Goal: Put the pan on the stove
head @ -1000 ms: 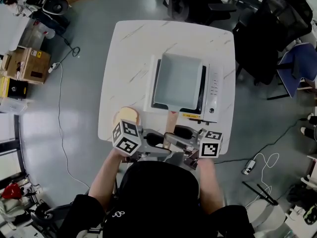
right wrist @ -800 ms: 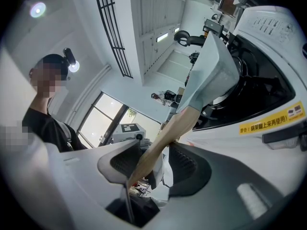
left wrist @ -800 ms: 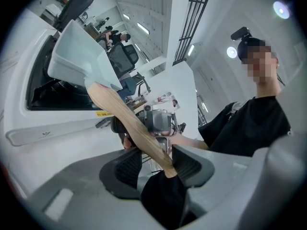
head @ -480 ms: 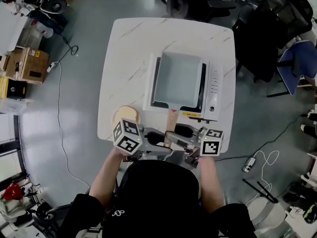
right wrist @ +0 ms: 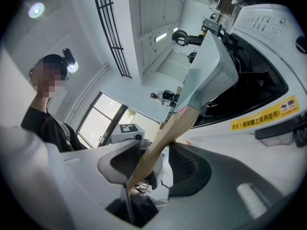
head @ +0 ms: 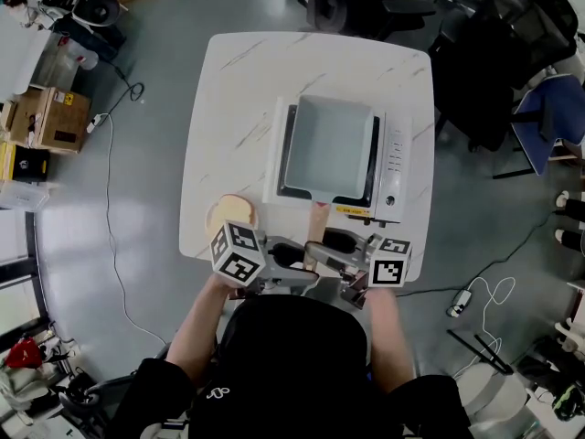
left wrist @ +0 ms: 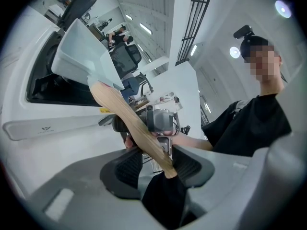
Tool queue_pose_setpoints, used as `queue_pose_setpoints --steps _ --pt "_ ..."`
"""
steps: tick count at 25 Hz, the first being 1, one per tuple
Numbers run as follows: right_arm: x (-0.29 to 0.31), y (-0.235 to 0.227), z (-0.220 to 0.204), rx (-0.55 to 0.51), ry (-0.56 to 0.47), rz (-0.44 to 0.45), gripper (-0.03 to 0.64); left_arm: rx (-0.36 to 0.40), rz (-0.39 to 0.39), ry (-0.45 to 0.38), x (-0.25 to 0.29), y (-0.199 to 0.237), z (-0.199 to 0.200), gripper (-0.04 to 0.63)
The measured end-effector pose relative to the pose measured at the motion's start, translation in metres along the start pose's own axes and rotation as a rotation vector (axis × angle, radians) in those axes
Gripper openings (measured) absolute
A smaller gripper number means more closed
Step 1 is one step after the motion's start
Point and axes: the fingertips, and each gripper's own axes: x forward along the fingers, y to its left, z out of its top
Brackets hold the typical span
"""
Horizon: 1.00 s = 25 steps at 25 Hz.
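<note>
The pale grey square pan (head: 329, 144) is already sitting on the black cooking top of the white stove (head: 395, 167), which is standing on the white marbled table (head: 233, 90). Its light wooden handle (head: 316, 222) is sticking out over the stove's near edge. In the head view the handle's long axis is running from 12 o'clock to 6 o'clock, with the free end toward the person. The pan body is therefore lying at 12 o'clock from both grippers.

The left gripper (head: 285, 256) is reaching in from 9 o'clock and the right gripper (head: 338, 243) from 3 o'clock. They are facing each other across the handle's end, and neither is clearly the nearer.

In the left gripper view, the handle (left wrist: 129, 123) is slanting down from 11 o'clock into the left gripper (left wrist: 156, 159). The jaws are standing apart, with the wood close against one pad and clear of the other. In the right gripper view, the handle (right wrist: 165, 138) is slanting down from 1 o'clock into the right gripper (right wrist: 156, 164), which is likewise spread and not clamping.

The placing looks done. Any coming move is turning on clearing the handle by drawing each hand outward, back toward 9 and 3 o'clock.
</note>
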Motion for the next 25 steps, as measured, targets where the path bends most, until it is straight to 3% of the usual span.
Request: queue_pose_setpoints --steps 13,16,20,25 --pt "-0.004 -0.007 -0.001 -0.006 -0.022 -0.018 0.190 -0.025 0.019 -0.034 0.006 0.008 -0.001 0.198" --pt "-0.003 -0.006 -0.002 -0.028 -0.024 -0.026 0.195 -0.020 0.042 -0.046 0.004 0.010 -0.001 0.204" --pt "-0.001 0.000 -0.004 -0.052 -0.019 -0.017 0.258 -0.017 0.076 -0.062 -0.004 0.008 -0.004 0.210" --pt "-0.012 -0.001 -0.003 -0.059 -0.028 -0.025 0.259 -0.022 0.133 -0.075 -0.012 0.009 -0.014 0.224"
